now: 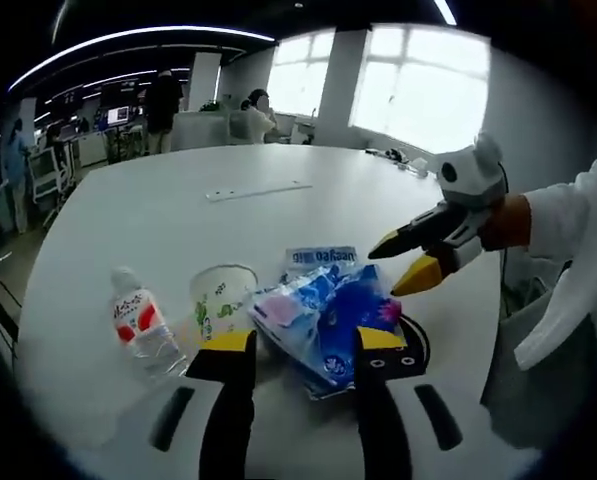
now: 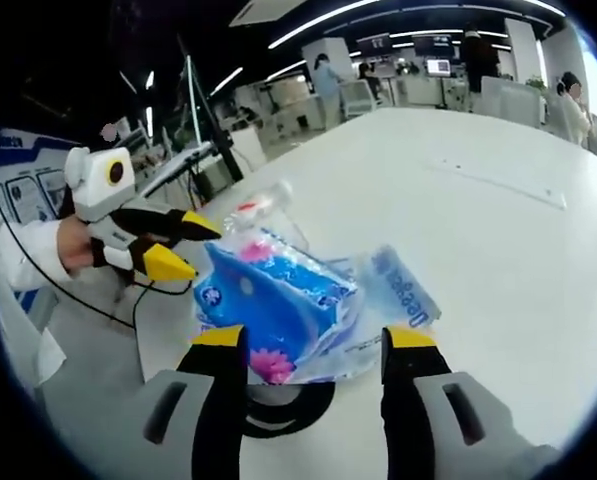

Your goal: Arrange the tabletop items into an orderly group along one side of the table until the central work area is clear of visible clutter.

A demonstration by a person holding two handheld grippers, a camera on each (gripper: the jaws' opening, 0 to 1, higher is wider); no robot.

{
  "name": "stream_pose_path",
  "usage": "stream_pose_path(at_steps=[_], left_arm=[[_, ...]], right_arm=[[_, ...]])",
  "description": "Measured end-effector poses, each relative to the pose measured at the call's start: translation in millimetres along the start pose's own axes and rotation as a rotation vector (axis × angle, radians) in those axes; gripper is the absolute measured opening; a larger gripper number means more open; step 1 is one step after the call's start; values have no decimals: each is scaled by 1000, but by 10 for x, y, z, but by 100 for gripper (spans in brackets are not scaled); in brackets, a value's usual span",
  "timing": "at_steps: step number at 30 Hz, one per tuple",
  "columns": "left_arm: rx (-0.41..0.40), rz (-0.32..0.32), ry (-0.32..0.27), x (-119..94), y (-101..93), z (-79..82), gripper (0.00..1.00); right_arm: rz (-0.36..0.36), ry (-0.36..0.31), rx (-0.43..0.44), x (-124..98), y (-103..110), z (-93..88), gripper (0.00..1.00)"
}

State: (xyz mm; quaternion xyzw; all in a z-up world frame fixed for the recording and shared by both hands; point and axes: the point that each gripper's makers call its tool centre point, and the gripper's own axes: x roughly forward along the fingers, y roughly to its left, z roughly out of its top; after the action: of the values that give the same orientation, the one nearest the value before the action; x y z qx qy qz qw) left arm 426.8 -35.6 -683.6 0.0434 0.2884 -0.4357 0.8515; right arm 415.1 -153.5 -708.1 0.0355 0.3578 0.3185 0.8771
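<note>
Table: a large white round-edged table [image 1: 278, 215] carries all the items; its far half is bare apart from a long thin pale strip [image 1: 256, 190] lying flat well beyond the group.
Tissue pack: a blue plastic-wrapped soft pack with pink flower print [image 1: 323, 315] lies near the table's front edge, between the tips of the left claw in the left gripper view; in the right gripper view the same pack [image 2: 268, 300] sits between the right claw's tips.
Wrapper: a flat pale-blue packet with blue lettering [image 1: 321, 257] lies just behind the pack, touching it; in the right gripper view it [image 2: 403, 285] sticks out to the pack's right.
Black ring: a flat black ring-shaped object [image 2: 283, 405] lies under the near edge of the pack.
Bottle: a small clear plastic water bottle with a red-and-white label [image 1: 143, 325] lies on its side, left of the cup.
Cup: a clear plastic cup with green print [image 1: 221, 300] stands upright just beside the pack.
Left claw: the black, yellow-tipped left claw [image 1: 306, 342] is spread wide, gripping nothing; it also shows in the right gripper view [image 2: 183, 245], parted, held by a hand in a white sleeve.
Right claw: the right claw [image 2: 316, 337] is spread wide around the pack, not closed on it; in the left gripper view [image 1: 403, 262] its tips are parted.
</note>
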Motion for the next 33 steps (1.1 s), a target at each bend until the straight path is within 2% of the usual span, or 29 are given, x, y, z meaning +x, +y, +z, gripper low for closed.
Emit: stream_pose_path(at_steps=[9, 13, 16, 22, 23, 33], left_arm=[[19, 15, 27, 20, 21, -76, 21], [5, 9, 26, 23, 4, -90, 16], [20, 15, 35, 23, 9, -111, 12], [31, 11, 39, 17, -4, -126, 3], [27, -5, 36, 16, -33, -120, 2], [56, -16, 25, -41, -81, -52, 0]], right_arm=[[-8, 32, 6, 65, -8, -92, 37], [1, 32, 15, 71, 15, -100, 17], [7, 32, 11, 69, 42, -108, 9], [6, 22, 17, 52, 37, -113, 4], [8, 19, 16, 44, 40, -111, 2], [13, -6, 5, -95, 108, -42, 0]])
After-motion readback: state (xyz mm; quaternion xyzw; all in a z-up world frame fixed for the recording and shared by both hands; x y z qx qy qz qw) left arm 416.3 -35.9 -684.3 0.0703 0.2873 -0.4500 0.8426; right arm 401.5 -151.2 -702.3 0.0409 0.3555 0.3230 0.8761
